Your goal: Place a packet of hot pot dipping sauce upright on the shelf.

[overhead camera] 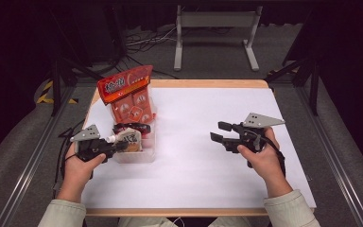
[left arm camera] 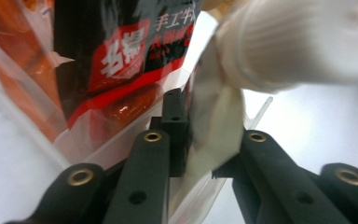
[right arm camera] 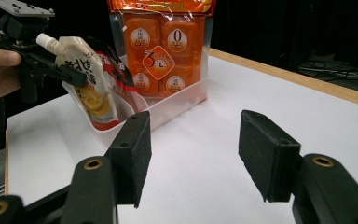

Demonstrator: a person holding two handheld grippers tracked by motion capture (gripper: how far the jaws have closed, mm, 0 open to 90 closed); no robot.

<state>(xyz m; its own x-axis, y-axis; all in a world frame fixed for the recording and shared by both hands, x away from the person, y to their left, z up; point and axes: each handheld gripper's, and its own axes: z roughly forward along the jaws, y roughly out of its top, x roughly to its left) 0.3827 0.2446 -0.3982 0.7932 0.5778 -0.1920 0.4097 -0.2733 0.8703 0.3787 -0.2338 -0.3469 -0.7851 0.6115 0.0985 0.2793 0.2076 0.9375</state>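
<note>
In the high view, the left gripper (overhead camera: 121, 144) sits at the lower left of the frame, held in the person's left hand (overhead camera: 78, 165), its tips at the near end of a clear plastic bin (overhead camera: 147, 152). Its jaws close on the top edge of a spouted pouch (overhead camera: 127, 140), a pale packet with a white screw cap (overhead camera: 110, 139), which stands tilted in the near end of the bin. The left gripper view confirms the clamp: the pouch's pale top seam (left arm camera: 214, 135) is pinched between the two black jaws at centre frame, the ribbed white cap (left arm camera: 279, 42) looms at the upper right, and a black-and-red packet (left arm camera: 116, 60) fills the upper left. In the right gripper view, the same pouch (right arm camera: 91, 79) leans at the upper left, gripped just below its spout.

Behind the pouch, a black-and-red packet (overhead camera: 133, 127) lies in the bin. At the bin's far end, a tall orange bag (overhead camera: 130, 97) of small orange sachets stands upright, rising well above the rim, left of centre and toward the top of the white table (overhead camera: 203, 170).

At the right of the high view, the right gripper (overhead camera: 220, 131) hangs over bare table in the right hand (overhead camera: 262, 158), well apart from the bin. Its pads (right arm camera: 135, 154) stand spread with nothing between them.
</note>
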